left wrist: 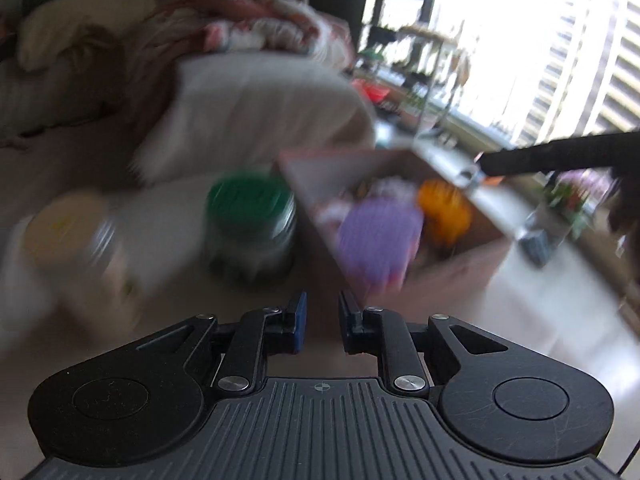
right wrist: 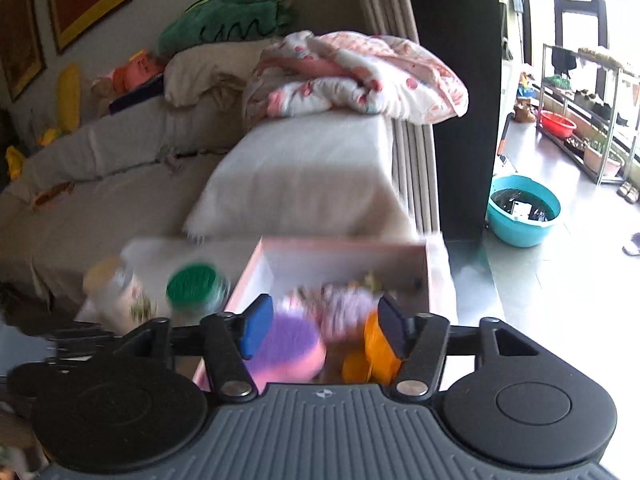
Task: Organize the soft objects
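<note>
No legible writing; green-lidded jar (left wrist: 250, 226) blurred.

Motion blur smears most of the left wrist view: the green-lidded jar (left wrist: 250, 226) at centre and the pale jar (left wrist: 76, 240) at left show no label or detail. The purple and orange soft things in the pink box (left wrist: 452, 268) are shapeless blobs. In the right wrist view the purple-and-pink sponge (right wrist: 286, 350) is partly hidden behind the right gripper's blue fingers (right wrist: 256, 326), and the orange object (right wrist: 376, 354) is too blurred to identify.
</note>
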